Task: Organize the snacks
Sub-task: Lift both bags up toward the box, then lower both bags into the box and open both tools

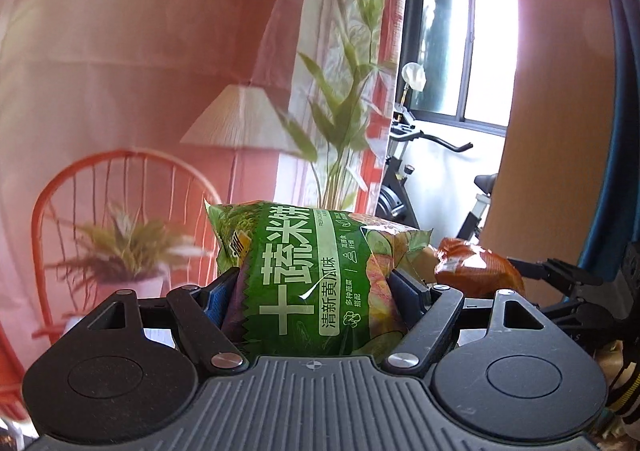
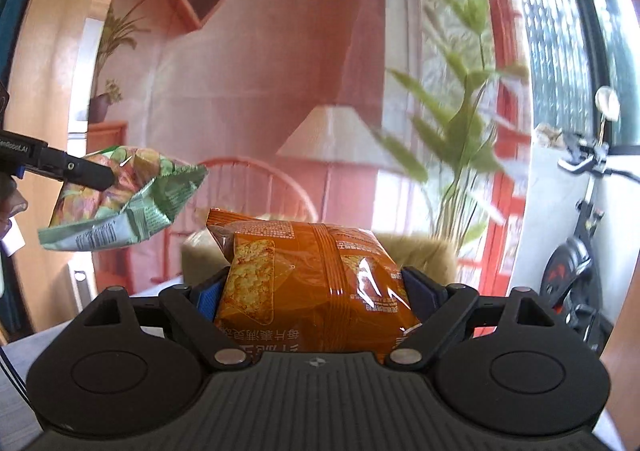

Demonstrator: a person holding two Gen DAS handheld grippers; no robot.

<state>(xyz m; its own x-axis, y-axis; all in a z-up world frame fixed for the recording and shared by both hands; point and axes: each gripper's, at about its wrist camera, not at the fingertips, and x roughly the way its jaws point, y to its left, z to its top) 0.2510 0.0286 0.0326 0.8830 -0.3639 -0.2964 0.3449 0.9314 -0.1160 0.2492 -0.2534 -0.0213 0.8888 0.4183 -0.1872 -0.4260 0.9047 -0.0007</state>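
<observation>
The left hand-held gripper (image 1: 316, 291) pinched the green snack bag (image 1: 308, 275) across its middle, aloft; the right hand-held gripper (image 2: 316, 291) likewise squeezed the orange snack bag (image 2: 312, 279), likely for carrying, no bench edge beneath.

We see a glossy green snack bag (image 1: 308, 283) with bold white characters, a pale green label strip and printed vegetable pictures. The shiny orange snack bag (image 2: 316, 287) carries darker orange bands, white print and a yellow cracker picture. Both black grippers, left (image 1: 312, 291) and right (image 2: 316, 291), have blue pads (image 2: 206, 297). Behind them hang a salmon-pink printed backdrop (image 1: 140, 51) and a white curtain with green leaf pattern (image 1: 344, 31).
</observation>
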